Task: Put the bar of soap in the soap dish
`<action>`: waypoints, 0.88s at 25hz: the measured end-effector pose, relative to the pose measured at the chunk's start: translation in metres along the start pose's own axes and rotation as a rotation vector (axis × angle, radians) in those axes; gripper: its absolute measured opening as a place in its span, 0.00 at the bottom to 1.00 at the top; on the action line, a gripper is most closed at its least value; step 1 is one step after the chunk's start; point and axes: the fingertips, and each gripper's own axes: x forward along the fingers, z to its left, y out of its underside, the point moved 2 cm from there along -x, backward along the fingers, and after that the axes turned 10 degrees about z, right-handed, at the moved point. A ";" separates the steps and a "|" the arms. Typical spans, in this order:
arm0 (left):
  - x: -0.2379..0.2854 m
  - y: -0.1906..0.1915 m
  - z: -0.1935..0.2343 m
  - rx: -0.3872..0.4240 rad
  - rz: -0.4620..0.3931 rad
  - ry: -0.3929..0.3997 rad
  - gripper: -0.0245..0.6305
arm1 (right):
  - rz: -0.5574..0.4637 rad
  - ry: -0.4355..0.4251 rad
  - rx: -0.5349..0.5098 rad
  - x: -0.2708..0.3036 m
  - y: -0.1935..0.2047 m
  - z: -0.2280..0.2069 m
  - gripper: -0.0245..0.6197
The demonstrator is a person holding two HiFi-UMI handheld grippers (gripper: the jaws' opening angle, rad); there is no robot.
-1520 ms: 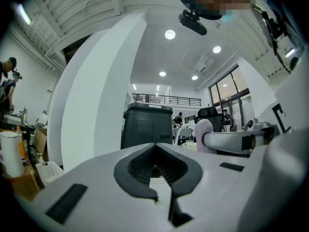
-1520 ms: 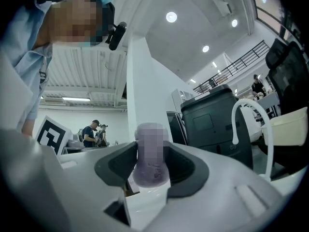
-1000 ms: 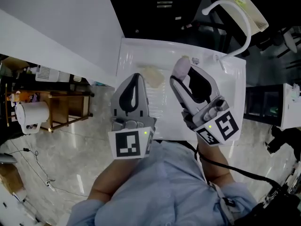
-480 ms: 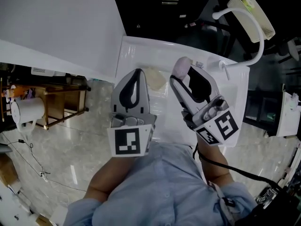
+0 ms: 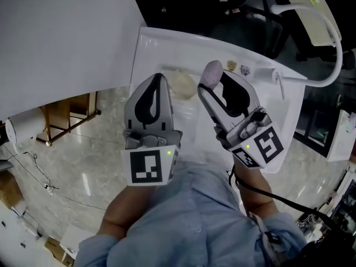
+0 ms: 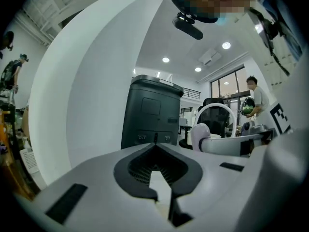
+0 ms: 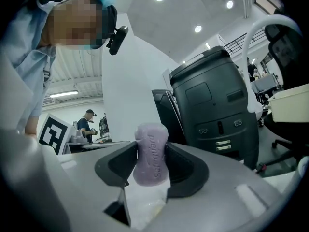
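Observation:
A lilac bar of soap (image 5: 211,73) stands upright between the jaw tips of my right gripper (image 5: 214,81), which is shut on it. In the right gripper view the soap (image 7: 151,153) fills the gap between the jaws, lettering facing right. My left gripper (image 5: 159,78) hovers beside it, shut with nothing held; its jaws meet in the left gripper view (image 6: 155,146). A pale cream dish-like thing (image 5: 181,84) lies on the white counter (image 5: 167,49) between and below the two gripper tips. Both grippers are held above the counter.
A white curved arm with a basket (image 5: 318,21) reaches over the counter's far right. A dark grey machine (image 6: 152,112) stands ahead. A white wall panel (image 5: 61,32) borders the left, with a wooden stool (image 5: 67,113) and marble floor below it.
Both grippers sit a little higher in the head view and the counter has swung slightly. The soap stays clamped in the right gripper; the left stays shut.

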 end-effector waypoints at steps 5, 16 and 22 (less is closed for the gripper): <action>0.010 0.013 0.008 -0.010 0.035 0.006 0.04 | 0.051 -0.010 0.031 0.015 0.022 -0.007 0.31; 0.031 0.034 0.017 -0.048 0.086 0.001 0.04 | 0.125 -0.030 0.108 0.034 0.074 -0.024 0.31; 0.036 0.043 0.022 -0.046 0.109 -0.006 0.04 | 0.161 -0.037 0.132 0.040 0.099 -0.030 0.31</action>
